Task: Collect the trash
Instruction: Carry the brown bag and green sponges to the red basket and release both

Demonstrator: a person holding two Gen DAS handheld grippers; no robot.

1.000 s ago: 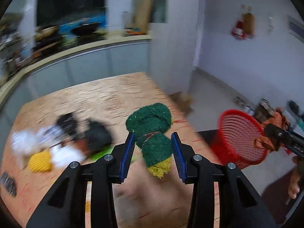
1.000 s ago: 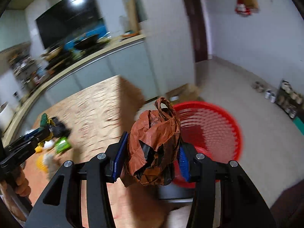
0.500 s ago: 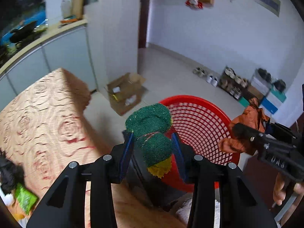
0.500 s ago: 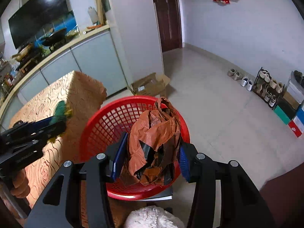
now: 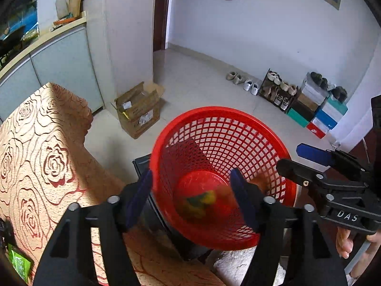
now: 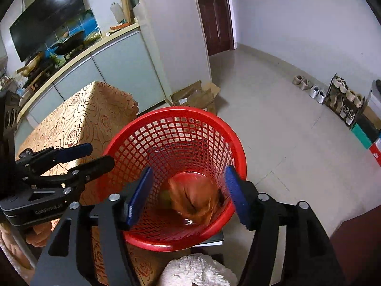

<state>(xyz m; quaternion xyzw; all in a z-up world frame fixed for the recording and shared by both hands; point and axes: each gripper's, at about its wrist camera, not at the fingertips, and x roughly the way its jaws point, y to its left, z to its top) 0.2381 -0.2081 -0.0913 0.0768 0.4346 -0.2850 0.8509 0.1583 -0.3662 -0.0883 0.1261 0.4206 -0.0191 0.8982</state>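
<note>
left hand-held gripper (image 5: 190, 197): over the red basket (image 5: 238, 119), jaws opening, nothing between the pads.
right hand-held gripper (image 6: 187, 193): over the same basket, jaws opening, nothing gripped.
green-yellow sponge (image 5: 200, 201): blurred, inside the basket near its bottom, clear of both pads.
brown plastic bag (image 6: 195, 200): blurred, inside the basket, low down, just right of the sponge.
basket: on the floor, just right of the tabletop (image 5: 35, 155) with its rose-pattern cloth.
green wrapper (image 5: 20, 262): near left corner of the tabletop.
cardboard box (image 5: 138, 109): on the floor beyond the basket.
shoes (image 5: 240, 79): far, along the wall.
</note>
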